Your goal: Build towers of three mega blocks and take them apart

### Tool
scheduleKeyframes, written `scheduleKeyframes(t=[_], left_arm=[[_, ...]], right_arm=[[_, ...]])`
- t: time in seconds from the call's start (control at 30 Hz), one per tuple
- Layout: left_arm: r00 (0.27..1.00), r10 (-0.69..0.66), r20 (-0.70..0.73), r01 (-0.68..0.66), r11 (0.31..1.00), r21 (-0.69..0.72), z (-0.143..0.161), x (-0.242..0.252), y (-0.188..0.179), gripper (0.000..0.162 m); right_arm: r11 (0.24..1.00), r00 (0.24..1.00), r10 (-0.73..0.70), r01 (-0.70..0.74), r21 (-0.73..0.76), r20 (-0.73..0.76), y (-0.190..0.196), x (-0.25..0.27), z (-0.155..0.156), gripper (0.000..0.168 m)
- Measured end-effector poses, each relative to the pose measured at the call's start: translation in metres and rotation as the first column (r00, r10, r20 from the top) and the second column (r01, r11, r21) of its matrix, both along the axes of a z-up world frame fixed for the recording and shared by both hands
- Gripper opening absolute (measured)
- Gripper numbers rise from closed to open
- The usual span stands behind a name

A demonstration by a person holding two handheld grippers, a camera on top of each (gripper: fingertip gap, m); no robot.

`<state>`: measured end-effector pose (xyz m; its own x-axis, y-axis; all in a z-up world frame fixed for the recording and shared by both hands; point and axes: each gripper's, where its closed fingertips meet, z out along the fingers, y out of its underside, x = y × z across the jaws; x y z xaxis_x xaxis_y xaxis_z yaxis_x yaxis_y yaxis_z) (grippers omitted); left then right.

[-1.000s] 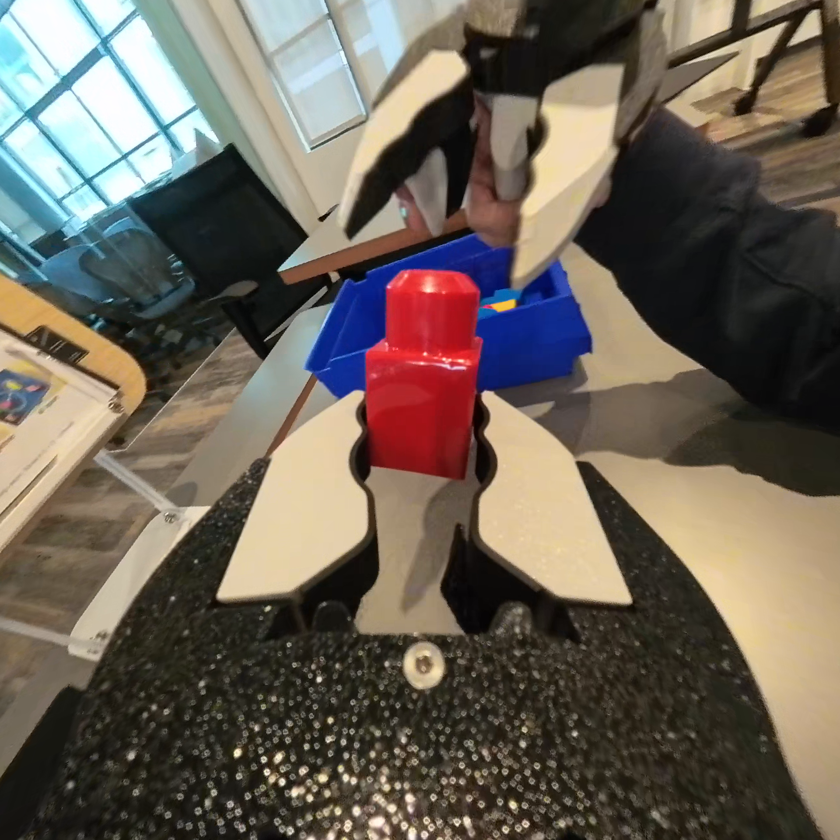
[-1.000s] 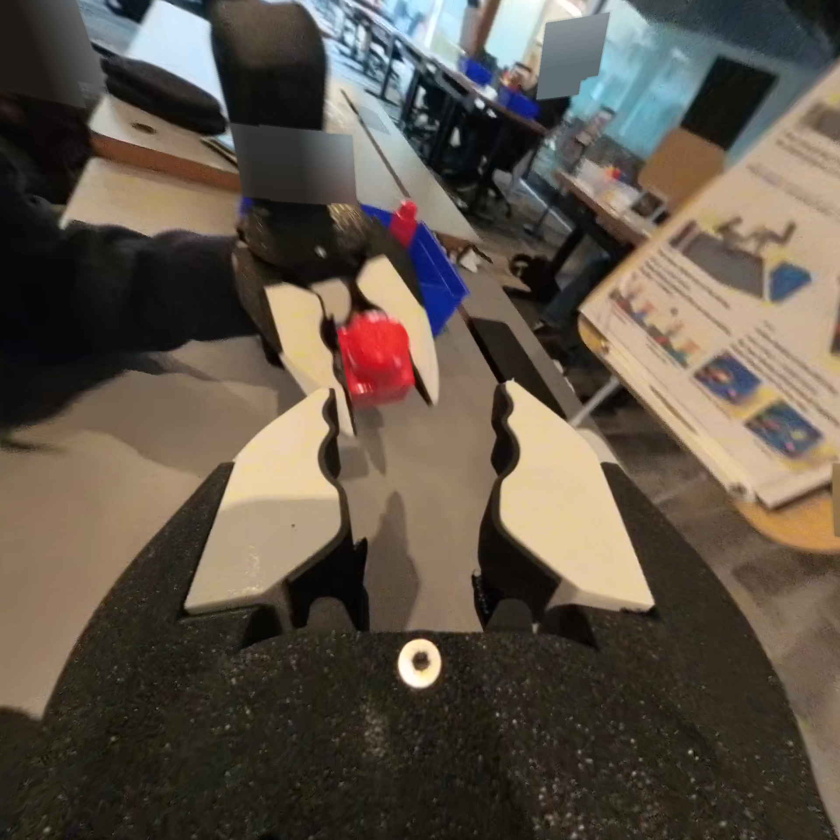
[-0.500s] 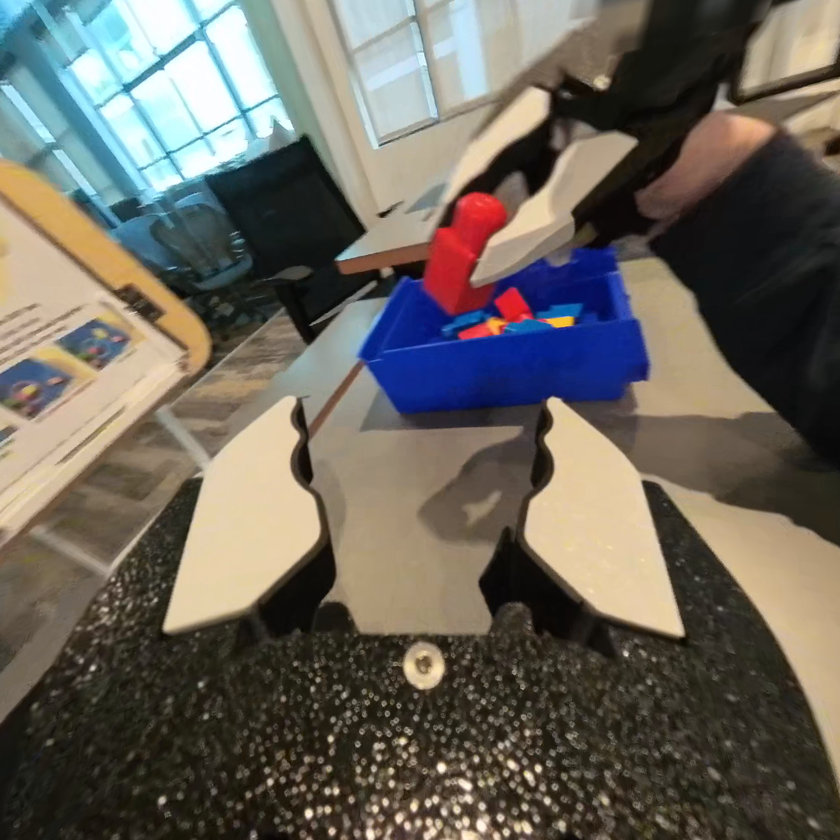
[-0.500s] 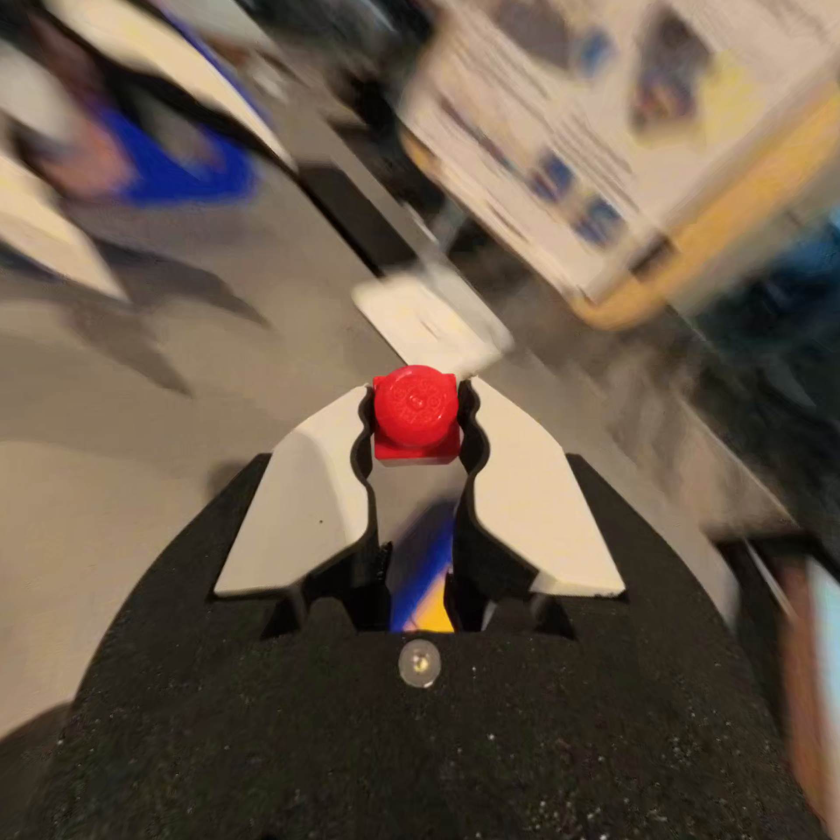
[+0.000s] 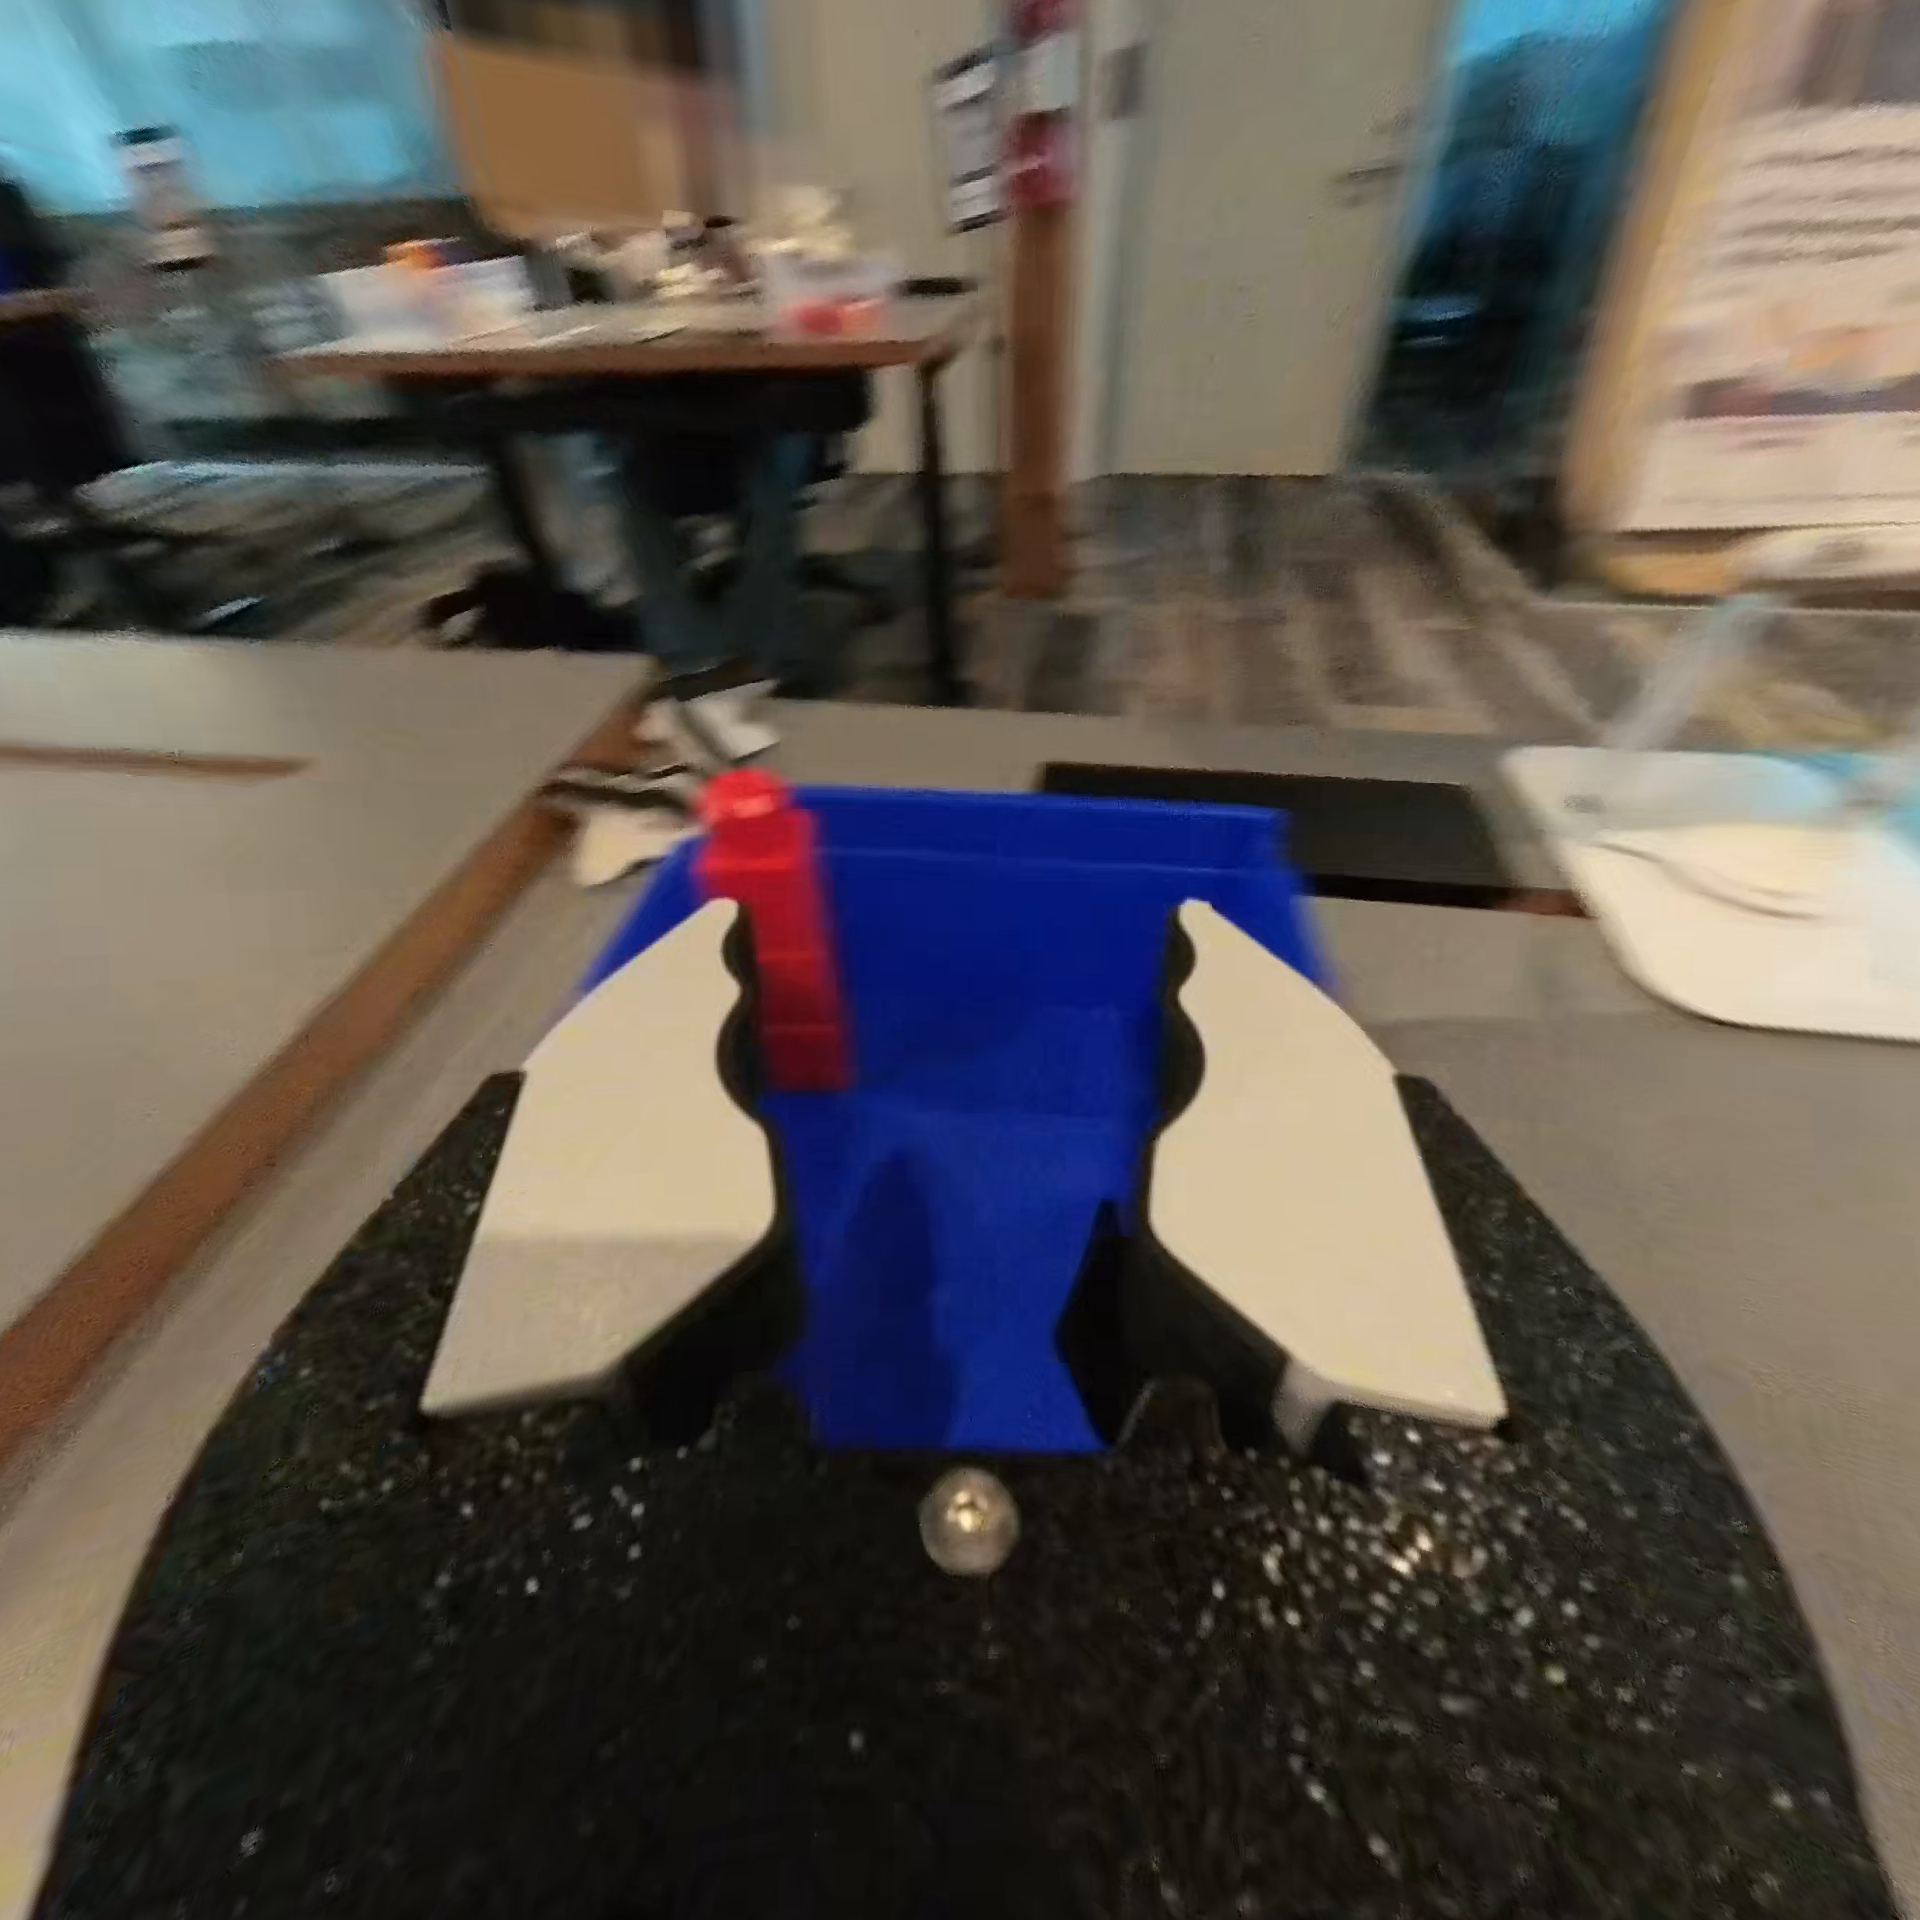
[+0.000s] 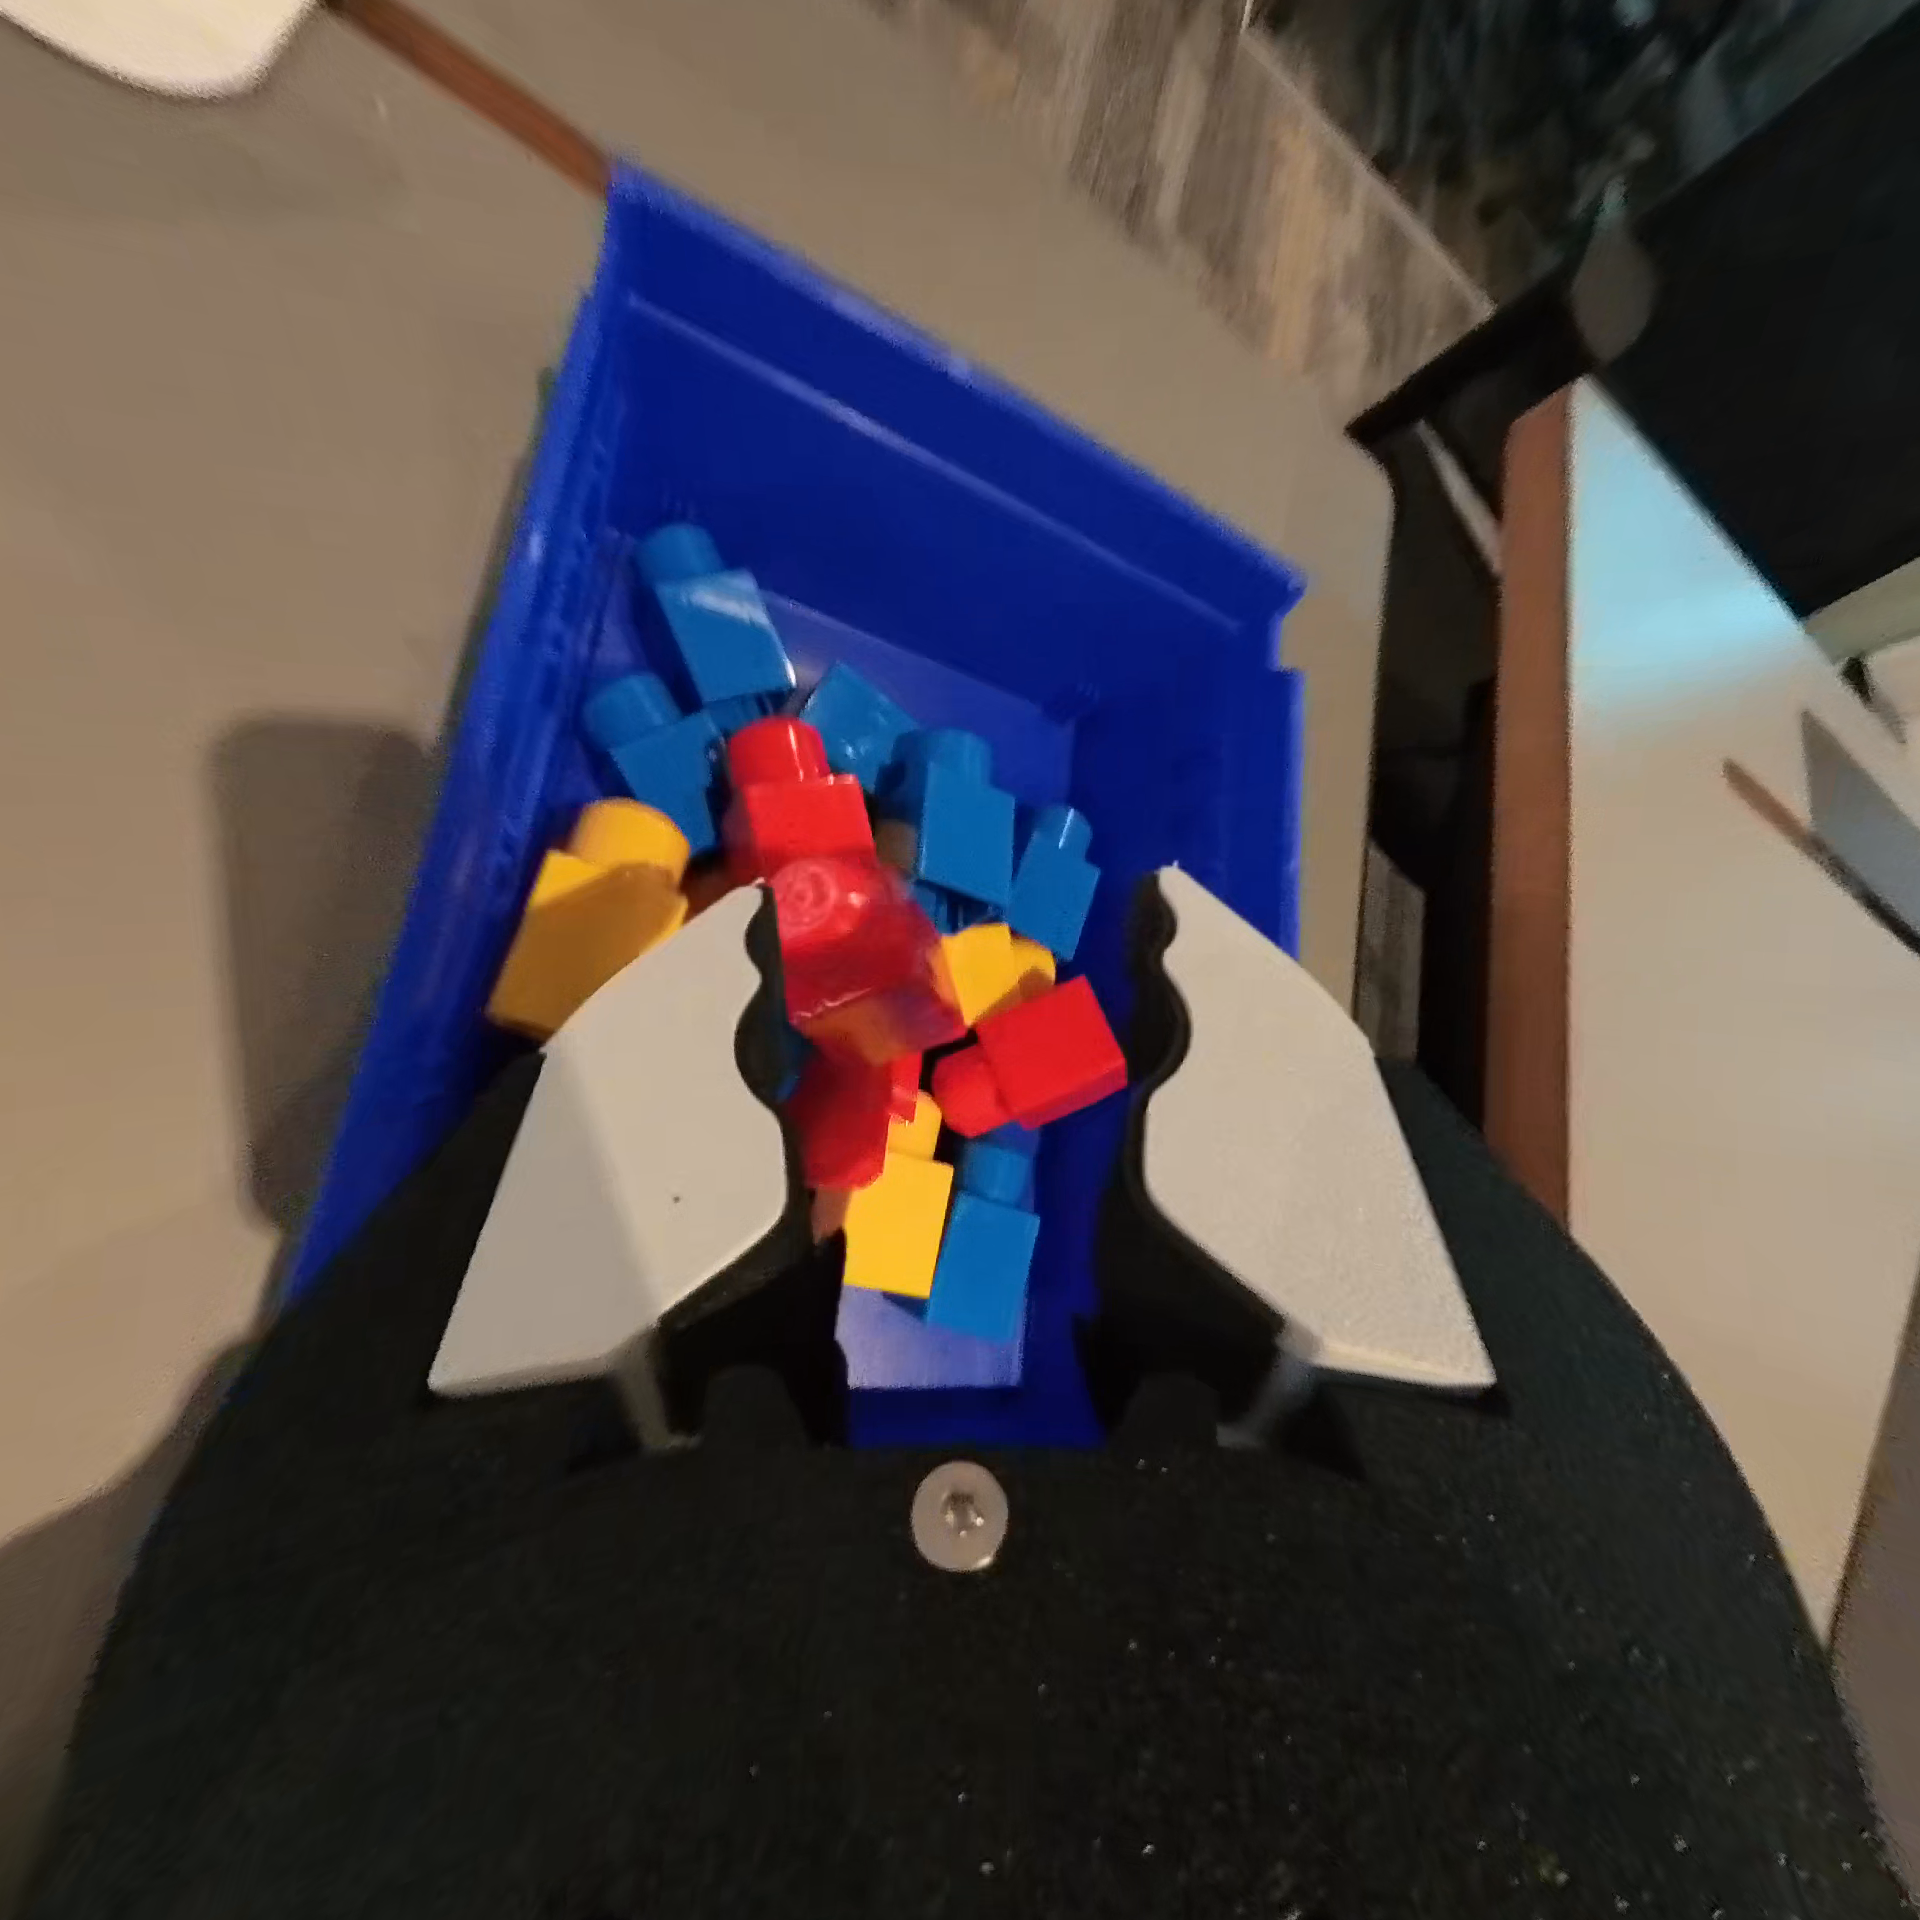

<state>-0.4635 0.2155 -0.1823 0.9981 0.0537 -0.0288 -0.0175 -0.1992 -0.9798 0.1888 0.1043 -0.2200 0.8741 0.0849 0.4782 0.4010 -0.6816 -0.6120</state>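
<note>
My right gripper [image 6: 958, 883] is open above the blue bin [image 6: 831, 416]. A red block [image 6: 857, 961] shows blurred between its fingers, close to the left finger [image 6: 644, 1143] and free of the right one. Several loose blue, yellow and red blocks [image 6: 956, 821] lie in the bin below. My left gripper [image 5: 958, 914] is open and empty, low and facing the bin's wall [image 5: 1039, 935]. A thin red tower [image 5: 790, 956] stands just ahead of its left fingertip, at the bin's left corner. I cannot tell whether it is in or beside the bin.
A second table with a brown wooden edge [image 5: 260, 1039] adjoins on the left. A white plastic base [image 5: 1714, 935] and a black pad [image 5: 1247, 821] lie beyond the bin on the right. A dark desk frame [image 6: 1455, 727] stands past the bin's right side. Across from one pair of fingers to the other is roughly 65 cm.
The right gripper took the red block from the left gripper, carried it over the bin and opened. The left gripper opened and swung round to face the bin.
</note>
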Motion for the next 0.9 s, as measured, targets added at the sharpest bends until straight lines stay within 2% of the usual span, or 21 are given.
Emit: scheduleKeyframes(t=[0.13,0.27,0.4,0.5,0.63,0.67,0.73,0.8,0.87,0.9], left_arm=[[0.997,0.07,-0.024,-0.072,0.988,-0.133,-0.026,-0.05,0.035,0.08],[0.988,0.048,-0.145,-0.082,0.968,-0.237,-0.047,-0.059,0.073,0.088],[0.984,0.035,-0.176,-0.093,0.938,-0.334,-0.072,-0.059,0.092,0.082],[0.979,0.036,-0.202,-0.101,0.941,-0.323,-0.074,-0.059,0.098,0.075],[0.957,0.031,-0.288,-0.128,0.938,-0.321,-0.076,-0.062,0.106,0.059],[0.948,0.013,-0.319,-0.121,0.938,-0.323,-0.077,-0.062,0.107,0.048],[0.911,-0.015,-0.411,-0.105,0.958,-0.266,-0.065,-0.058,0.107,0.042],[0.885,-0.061,-0.461,-0.032,0.981,-0.19,-0.037,-0.04,0.101,0.041],[0.855,-0.167,-0.492,0.141,0.986,-0.09,0.003,0.0,0.087,0.04],[0.823,-0.264,-0.503,0.268,0.961,-0.066,0.021,0.029,0.075,0.04]], right_arm=[[0.986,0.998,0.063,-0.066,0.15,0.025,-0.001,-0.013,0.034,0.06],[0.964,0.993,0.12,-0.122,0.237,0.024,-0.007,-0.023,0.054,0.056],[0.941,0.985,0.17,-0.166,0.297,0.012,-0.008,-0.03,0.064,0.054],[0.916,0.971,0.241,-0.229,0.331,0.005,-0.006,-0.045,0.069,0.054],[0.891,0.942,0.335,-0.316,0.327,-0.002,-0.001,-0.068,0.069,0.059],[0.883,0.934,0.358,-0.338,0.327,-0.001,0.0,-0.074,0.07,0.059],[0.845,0.903,0.429,-0.401,0.353,-0.002,0.001,-0.092,0.075,0.057],[0.775,0.846,0.534,-0.485,0.405,-0.01,0.0,-0.117,0.085,0.055],[0.686,0.767,0.642,-0.568,0.454,-0.01,-0.003,-0.147,0.096,0.049],[0.636,0.718,0.696,-0.609,0.475,-0.011,-0.005,-0.164,0.1,0.047]])
